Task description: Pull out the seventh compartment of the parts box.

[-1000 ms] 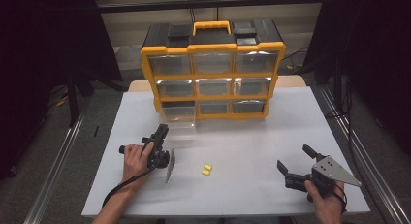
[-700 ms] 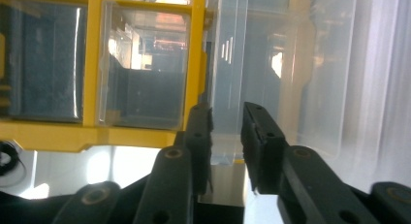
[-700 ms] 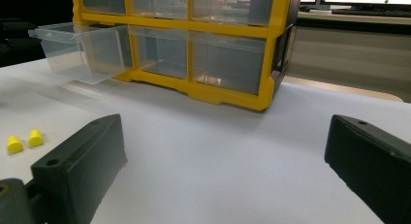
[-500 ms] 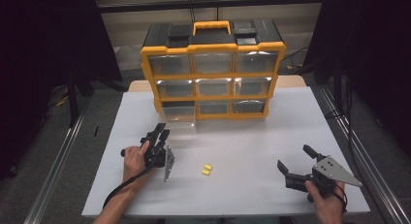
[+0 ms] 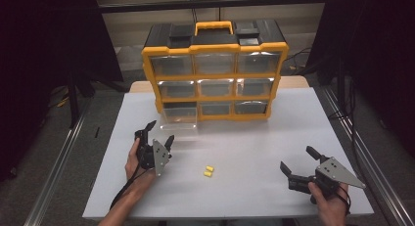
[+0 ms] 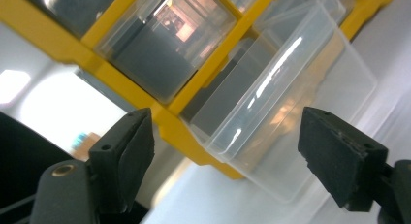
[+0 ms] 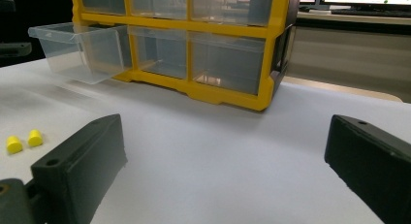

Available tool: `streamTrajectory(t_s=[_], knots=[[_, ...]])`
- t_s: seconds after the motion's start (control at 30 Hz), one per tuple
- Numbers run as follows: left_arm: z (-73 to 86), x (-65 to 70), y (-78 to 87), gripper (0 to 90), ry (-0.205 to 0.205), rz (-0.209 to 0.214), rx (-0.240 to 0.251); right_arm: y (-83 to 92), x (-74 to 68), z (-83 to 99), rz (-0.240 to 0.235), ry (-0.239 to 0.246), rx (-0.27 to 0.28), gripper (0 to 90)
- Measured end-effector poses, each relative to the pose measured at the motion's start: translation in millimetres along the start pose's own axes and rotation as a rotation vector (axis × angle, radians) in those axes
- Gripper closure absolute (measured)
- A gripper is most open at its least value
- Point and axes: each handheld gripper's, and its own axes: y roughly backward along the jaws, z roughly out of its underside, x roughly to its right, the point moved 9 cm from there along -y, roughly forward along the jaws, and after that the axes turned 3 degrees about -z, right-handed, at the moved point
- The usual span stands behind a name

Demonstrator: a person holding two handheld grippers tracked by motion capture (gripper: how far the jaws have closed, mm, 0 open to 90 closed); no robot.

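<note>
Jaws of the left gripper [image 5: 156,133] have just been opening: a second ago they stood nearly together beside the person's left hand [image 5: 134,162], and now they are spread wide with nothing between them. That gripper has also turned since then, so its jaws now point up the table at the clear drawer [image 5: 179,116], which juts out of the bottom-left slot of the yellow organizer [image 5: 215,74]. In the left gripper view the drawer [image 6: 286,107] lies ahead, framed between the two black jaws but apart from both; neither pad touches it. Judging from this, the hand is readying itself to deal with the drawer, either to push it home or to take hold of its front, though which of the two cannot be told from here. The two yellow earplugs [image 5: 208,171] lie on the white table [image 5: 254,147], between the two hands and well short of the drawer; whether the drawer holds anything is hard to make out through its glare. Away on the other side, the right gripper [image 5: 299,163] rests low near the table's front edge, its jaws equally spread and empty, aimed toward the organizer [image 7: 194,44] with the earplugs [image 7: 22,140] off to its left.
</note>
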Motion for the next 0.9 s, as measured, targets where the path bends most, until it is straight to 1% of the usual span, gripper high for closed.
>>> streamTrajectory(t_s=[0.03,0.07,0.1,0.17,0.2,0.23,0.27,0.3,0.33,0.37,0.4,0.43,0.47,0.53,0.57,0.6,0.63,0.67,0.7,0.73,0.77,0.8,0.83,0.87,0.9], knots=[[-1.0,-1.4,0.5,19.9,0.032,-0.001,0.006,-0.1,-0.1,0.0,0.0,-0.001,0.0,0.9],[-1.4,-1.8,0.6,17.6,0.07,0.004,0.007,-0.2,-0.2,-0.1,0.001,0.001,0.001,0.9],[-1.0,-0.8,0.6,14.6,0.117,0.022,0.0,-0.1,-1.3,-0.3,-0.002,-0.002,0.001,0.9],[0.2,0.7,0.0,13.6,0.174,0.049,-0.013,0.0,-1.3,-0.3,-0.002,-0.001,0.001,0.9],[0.7,0.3,-0.5,11.6,0.212,0.048,-0.021,-0.1,-1.1,-0.4,-0.001,0.001,0.002,0.9],[1.0,-1.1,-1.2,10.1,0.234,0.045,-0.027,0.0,-1.1,-0.3,-0.001,-0.001,0.001,0.9],[1.3,-1.4,-1.6,7.8,0.255,0.051,-0.034,-0.1,-1.0,-0.3,-0.001,-0.002,0.001,0.9],[1.1,-0.1,-2.8,6.5,0.345,0.078,-0.036,0.1,-1.2,-0.1,-0.003,-0.004,-0.001,0.9],[1.1,-0.1,-2.8,6.4,0.345,0.078,-0.036,0.1,-1.2,-0.1,-0.003,-0.004,-0.001,0.9],[2.1,0.8,-3.0,6.4,0.392,0.095,-0.047,0.1,-1.1,-0.1,-0.002,-0.003,-0.001,0.9],[3.1,1.0,-2.7,6.4,0.413,0.107,-0.058,0.1,-1.1,-0.1,-0.002,-0.003,-0.001,0.9],[4.2,1.3,-2.1,6.4,0.443,0.125,-0.067,0.1,-0.9,0.0,-0.002,-0.003,-0.001,0.9],[4.1,2.1,-2.1,6.2,0.492,0.138,-0.066,0.1,-0.8,0.0,-0.002,-0.003,-0.002,0.9],[5.9,2.1,-0.3,5.9,0.558,0.162,-0.078,0.3,-0.6,0.0,0.001,-0.002,-0.001,0.9],[6.5,2.3,0.7,5.9,0.599,0.177,-0.082,0.1,-0.7,-0.2,0.0,-0.001,0.001,0.9],[7.3,2.1,1.1,5.9,0.621,0.181,-0.085,0.1,-0.9,-0.1,0.0,-0.001,0.0,0.9],[8.3,2.8,1.9,6.0,0.658,0.2,-0.097,0.0,-1.1,-0.2,-0.002,0.0,0.001,0.9],[10.2,2.9,2.7,6.0,0.671,0.208,-0.118,0.1,-1.2,-0.1,-0.001,-0.002,0.0,0.9],[11.6,3.9,3.5,6.0,0.72,0.219,-0.137,0.1,-1.2,-0.1,-0.001,-0.002,0.0,0.9],[12.3,4.8,5.0,6.0,0.783,0.246,-0.14,0.1,-1.2,-0.1,-0.001,-0.001,0.0,0.9],[12.5,5.3,6.1,6.0,0.814,0.257,-0.135,0.1,-1.1,-0.1,-0.002,0.0,0.0,0.9],[13.3,5.0,7.5,6.0,0.835,0.258,-0.126,0.1,-1.1,-0.1,-0.001,0.0,0.0,0.9],[14.5,3.8,8.7,5.8,0.827,0.248,-0.122,0.2,-0.7,-0.1,0.001,-0.001,0.0,0.9],[14.6,2.8,9.2,5.6,0.832,0.235,-0.115,0.2,-0.6,0.0,0.001,-0.001,0.0,0.9],[16.2,1.0,12.2,5.6,0.844,0.236,-0.109,0.5,-0.5,0.0,0.004,0.0,-0.001,0.9]])
